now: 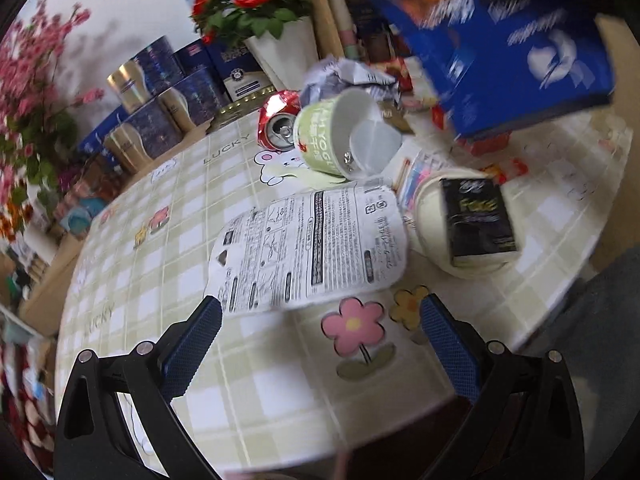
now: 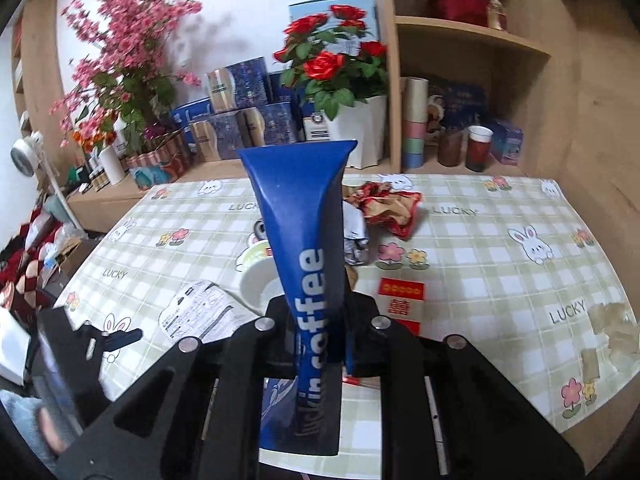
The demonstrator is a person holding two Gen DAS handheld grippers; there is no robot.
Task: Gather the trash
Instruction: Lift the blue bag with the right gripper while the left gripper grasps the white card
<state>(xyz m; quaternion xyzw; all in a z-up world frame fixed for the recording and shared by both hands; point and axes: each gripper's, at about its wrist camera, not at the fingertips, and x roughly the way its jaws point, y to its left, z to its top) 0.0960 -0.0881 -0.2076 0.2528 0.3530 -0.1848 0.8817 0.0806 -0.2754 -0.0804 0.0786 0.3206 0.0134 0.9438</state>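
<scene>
The right gripper pinches a flattened blue coffee bag above the table's near edge. The left gripper stands spread and empty over a white printed wrapper, perhaps not touching it, near the middle of the table.

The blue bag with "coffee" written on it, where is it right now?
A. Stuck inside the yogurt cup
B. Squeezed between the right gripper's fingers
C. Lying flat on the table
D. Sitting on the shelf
B: in the right wrist view the blue bag stands up from the right gripper, whose fingers are closed tight on its folded side, above the checked table.
</scene>
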